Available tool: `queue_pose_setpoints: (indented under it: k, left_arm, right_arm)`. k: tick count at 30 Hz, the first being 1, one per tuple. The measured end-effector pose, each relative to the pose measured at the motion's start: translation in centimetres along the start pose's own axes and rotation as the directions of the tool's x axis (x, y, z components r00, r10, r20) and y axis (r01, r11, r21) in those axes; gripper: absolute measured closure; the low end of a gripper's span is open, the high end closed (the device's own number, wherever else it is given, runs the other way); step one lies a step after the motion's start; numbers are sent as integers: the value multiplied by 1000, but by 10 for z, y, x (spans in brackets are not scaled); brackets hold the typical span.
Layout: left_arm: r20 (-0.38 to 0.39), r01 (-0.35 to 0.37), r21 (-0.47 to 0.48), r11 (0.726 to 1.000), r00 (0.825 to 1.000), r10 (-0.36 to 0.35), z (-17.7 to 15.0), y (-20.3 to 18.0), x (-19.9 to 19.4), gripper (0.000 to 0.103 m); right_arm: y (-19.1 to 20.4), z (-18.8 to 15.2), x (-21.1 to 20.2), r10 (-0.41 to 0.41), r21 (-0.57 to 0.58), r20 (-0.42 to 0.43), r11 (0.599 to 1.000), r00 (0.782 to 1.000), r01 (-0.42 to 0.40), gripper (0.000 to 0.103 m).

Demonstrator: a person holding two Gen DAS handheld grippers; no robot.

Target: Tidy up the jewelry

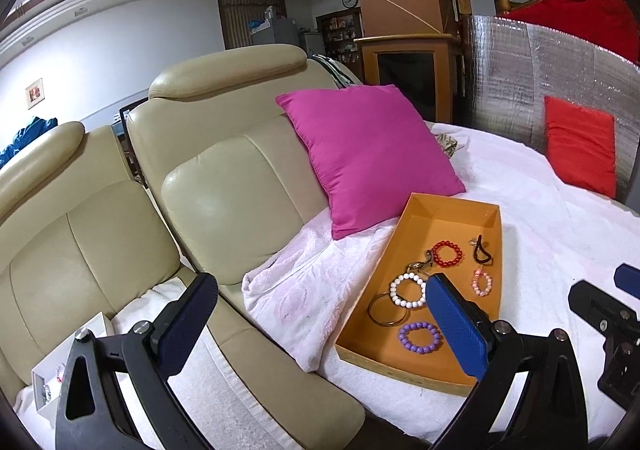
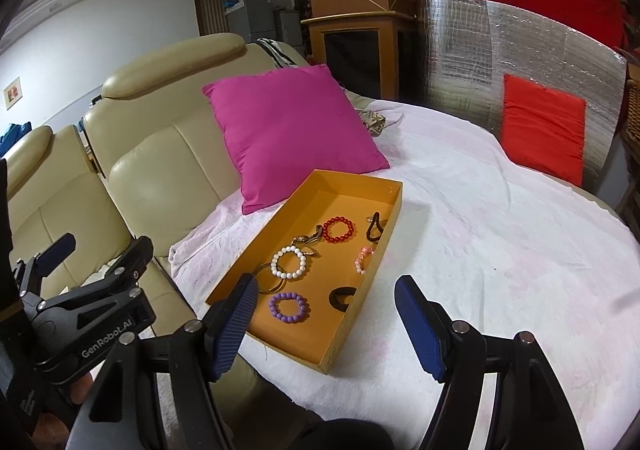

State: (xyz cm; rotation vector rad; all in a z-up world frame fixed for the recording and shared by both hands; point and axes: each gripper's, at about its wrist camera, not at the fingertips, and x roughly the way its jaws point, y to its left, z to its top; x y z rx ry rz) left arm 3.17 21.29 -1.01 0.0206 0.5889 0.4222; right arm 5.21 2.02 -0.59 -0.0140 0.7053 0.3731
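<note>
A cream leather sofa (image 1: 224,177) runs along the left, with a white towel-like cover (image 2: 480,242) spread over the seating surface to its right. A silver foil panel (image 2: 520,49) stands at the far edge of the cover, and a red cushion (image 2: 544,129) leans against it. A magenta pillow (image 1: 368,153) rests against the sofa back, its lower corner just beside the far end of the orange tray (image 2: 362,330).

The tray lies flat on the white cover and holds the jewelry. Contents, largest first: a thin metal bangle (image 1: 380,316) touching a white bead bracelet (image 1: 408,290); a red bead bracelet (image 1: 447,254); a purple bead bracelet (image 1: 420,338) toward the near end; a small pink bead bracelet (image 1: 482,282) by the right wall; a black cord loop (image 1: 482,252) beyond it; a metal clasp piece (image 1: 418,265) between the red and white bracelets. The right wrist view also shows a dark ring (image 2: 342,296) near the right wall.

The left gripper (image 1: 316,330) hangs over the sofa edge and the tray's left side, fingers spread wide, nothing between them. The right gripper (image 2: 324,322) hangs over the tray's near end, fingers apart and empty. At the lower left, a white box (image 1: 60,366) sits on the sofa seat.
</note>
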Motion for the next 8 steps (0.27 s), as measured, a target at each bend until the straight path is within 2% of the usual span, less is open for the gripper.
queue_pose_setpoints:
  k: [5,8]
  left_arm:
    - [12,-40,6,999,999,40,3,-12,9,0]
    - [11,20,57,998,1000,-21,6,-43,15,0]
  right_arm:
    - [-14,5,16,33,21,3,999,999,-33,29]
    - [-51,6,17,22,81,39,996,999,-25,29]
